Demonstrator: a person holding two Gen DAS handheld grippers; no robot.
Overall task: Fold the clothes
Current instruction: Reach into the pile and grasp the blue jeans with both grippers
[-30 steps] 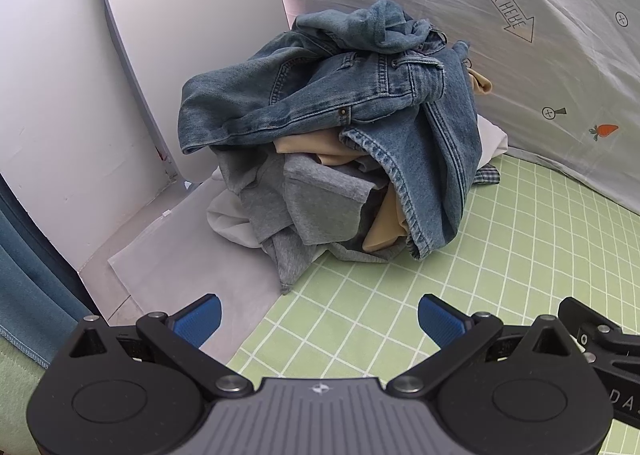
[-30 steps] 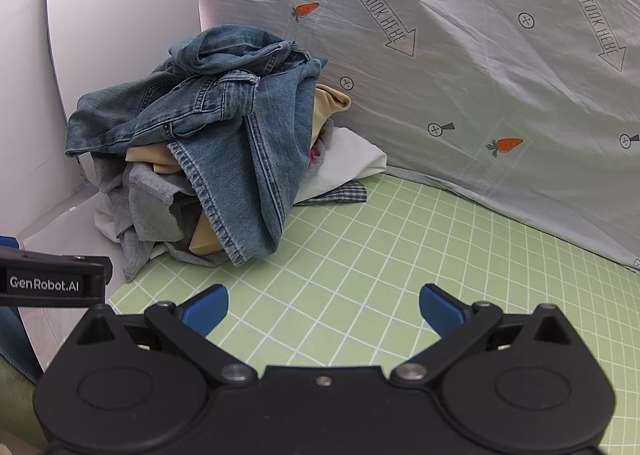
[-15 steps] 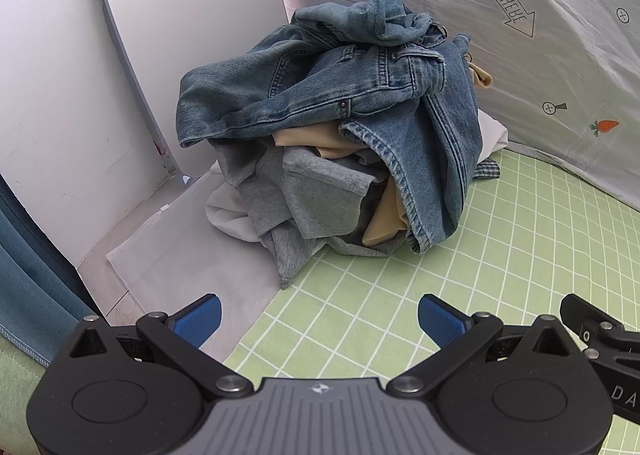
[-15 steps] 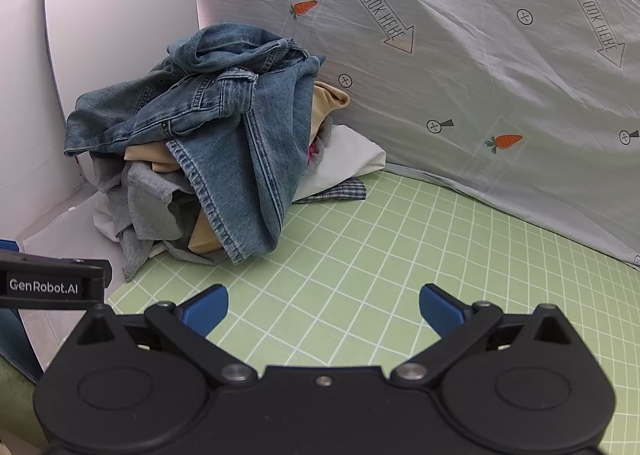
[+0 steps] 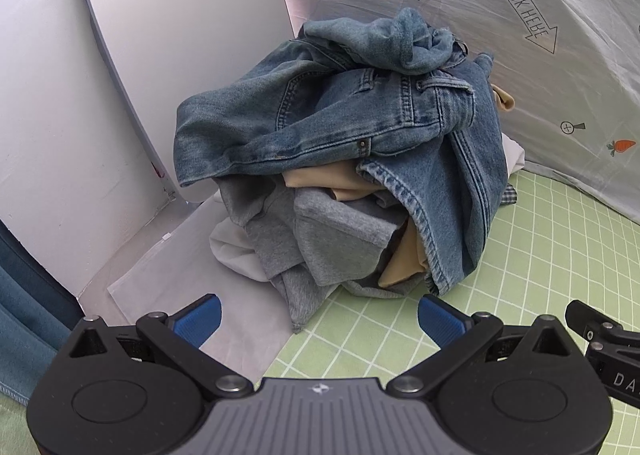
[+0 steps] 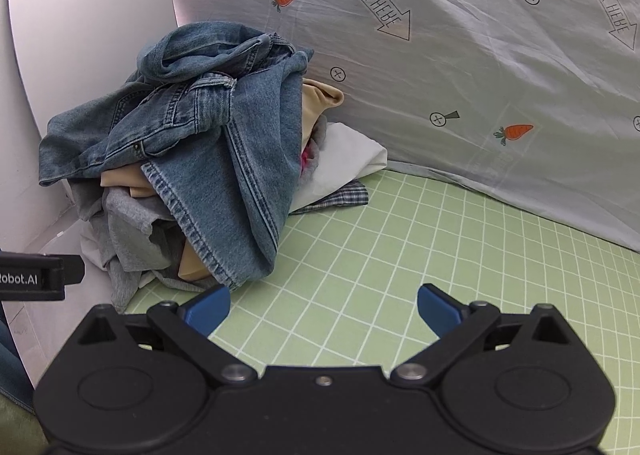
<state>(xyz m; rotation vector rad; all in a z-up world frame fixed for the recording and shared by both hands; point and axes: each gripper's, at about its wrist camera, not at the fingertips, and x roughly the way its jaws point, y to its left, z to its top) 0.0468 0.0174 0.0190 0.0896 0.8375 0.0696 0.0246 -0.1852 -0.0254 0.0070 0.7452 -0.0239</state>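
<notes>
Denim jeans [image 5: 340, 127] top the pile [image 5: 344, 255]. Left gripper [image 5: 319, 319] and right gripper [image 6: 323, 309] spread wide, empty, short of it. Step: approach. Next: pinch the jeans, lift clear.

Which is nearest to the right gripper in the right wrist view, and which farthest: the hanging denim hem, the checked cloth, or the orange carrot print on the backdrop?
From the right gripper, jaws open:
1. Denim hem, just ahead of the left finger, at the pile's front.
2. Checked cloth, farther back on the green mat, at the pile's right edge.
3. Carrot print, on the grey backdrop, right of centre.
</notes>
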